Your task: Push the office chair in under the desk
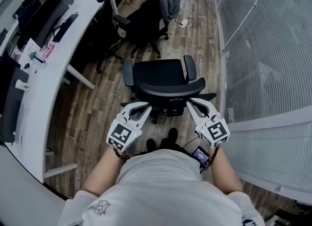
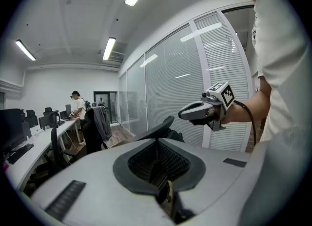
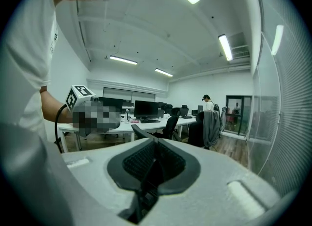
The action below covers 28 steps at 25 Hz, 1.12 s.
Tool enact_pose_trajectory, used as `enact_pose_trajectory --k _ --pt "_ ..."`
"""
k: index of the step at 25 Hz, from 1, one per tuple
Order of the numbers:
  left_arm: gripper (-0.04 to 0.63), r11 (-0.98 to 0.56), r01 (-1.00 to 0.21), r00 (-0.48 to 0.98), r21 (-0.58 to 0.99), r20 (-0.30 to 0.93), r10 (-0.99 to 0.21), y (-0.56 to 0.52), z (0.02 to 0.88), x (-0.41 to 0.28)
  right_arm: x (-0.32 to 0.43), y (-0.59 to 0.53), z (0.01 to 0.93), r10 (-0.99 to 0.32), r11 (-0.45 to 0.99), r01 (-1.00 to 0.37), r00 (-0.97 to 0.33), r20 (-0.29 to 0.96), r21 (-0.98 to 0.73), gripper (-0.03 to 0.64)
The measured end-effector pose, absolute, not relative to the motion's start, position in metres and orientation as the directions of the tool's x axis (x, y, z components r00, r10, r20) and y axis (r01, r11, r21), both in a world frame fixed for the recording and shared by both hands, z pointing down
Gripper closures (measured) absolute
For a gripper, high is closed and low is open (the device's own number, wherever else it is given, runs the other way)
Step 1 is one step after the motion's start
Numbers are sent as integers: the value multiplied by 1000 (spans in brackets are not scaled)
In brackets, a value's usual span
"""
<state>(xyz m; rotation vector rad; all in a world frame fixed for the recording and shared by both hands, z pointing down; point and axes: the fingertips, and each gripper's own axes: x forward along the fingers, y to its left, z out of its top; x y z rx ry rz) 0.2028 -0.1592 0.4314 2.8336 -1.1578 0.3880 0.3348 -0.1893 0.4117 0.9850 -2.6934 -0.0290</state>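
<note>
Head view places the office chair out in the aisle on the wood floor, well apart from the long white table at the left, with a glass partition on the right. Its seat faces away from the person, up the aisle toward a second chair with a grey jacket draped over it.

The step in hand appears to be setting both tools against the backrest before pushing. It is probably best to press on the top rim at two points equally far from the middle, so the castors roll straight. Leaning harder on the right side should then swing the seat toward the table. The armrests may catch the table edge or its slanted leg, so a slow, low push seems wise.

The left hand-held gripper is clenched, its jaws all but together with nothing between them. The right hand-held gripper is likewise nearly closed and empty. Both tips sit just at the backrest's rim, one toward each end. Whether they actually touch it cannot be told.
</note>
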Motion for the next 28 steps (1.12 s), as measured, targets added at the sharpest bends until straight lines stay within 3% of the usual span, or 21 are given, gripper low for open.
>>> enact_pose_trajectory --k 9,17,28 --pt "494 -749 -652 655 -120 408 -636 -172 478 205 353 -206 444 -545 835 -535 -769 334 129 533" --pt "441 -831 -532 624 -164 587 -515 -187 523 210 377 -231 485 -398 911 -397 -777 487 111 446" --pt "394 -884 -427 522 -190 746 -413 -194 579 207 411 -243 556 -229 973 -171 -670 706 153 402"
